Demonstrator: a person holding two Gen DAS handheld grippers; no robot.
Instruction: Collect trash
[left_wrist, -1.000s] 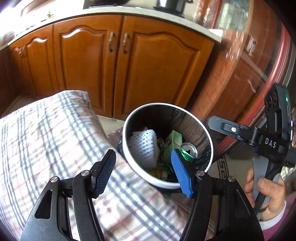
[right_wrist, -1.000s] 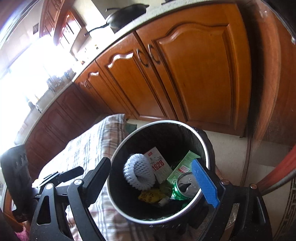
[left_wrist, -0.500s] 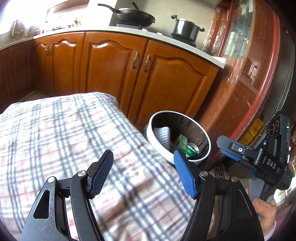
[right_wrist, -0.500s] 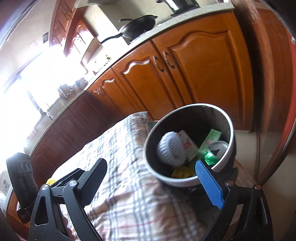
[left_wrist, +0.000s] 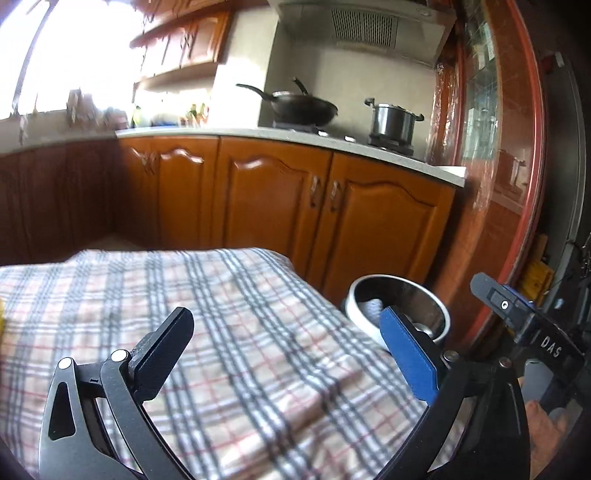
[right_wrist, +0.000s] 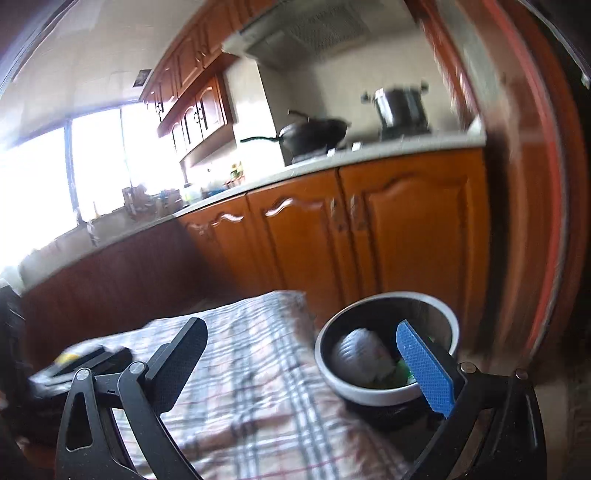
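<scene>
The round bin (left_wrist: 355, 309) with a white rim stands past the table's far right corner. In the right wrist view the bin (right_wrist: 369, 396) holds a white foam net (right_wrist: 354, 354) and something green (right_wrist: 400, 371). My left gripper (left_wrist: 284, 317) hovers over the plaid tablecloth (left_wrist: 240, 295); its jaws are opening with nothing between them. My right gripper (right_wrist: 301, 328) is also opening and empty, its blue pad in front of the bin. It shows at the right of the left wrist view too (left_wrist: 517, 317), held by a hand. Something yellow (right_wrist: 68, 357) lies blurred at the table's left.
Wooden cabinets (left_wrist: 280, 206) run behind the table under a pale counter (left_wrist: 369, 144) with a black wok (left_wrist: 303, 107) and a steel pot (left_wrist: 393, 120). A red-framed door (left_wrist: 524, 221) stands at the right. A bright window (right_wrist: 55, 177) fills the left.
Both grippers have drawn back from above the bin and tipped up. The bin has shrunk toward the lower right, more tablecloth and the counter have come into view, and both jaws have widened.
</scene>
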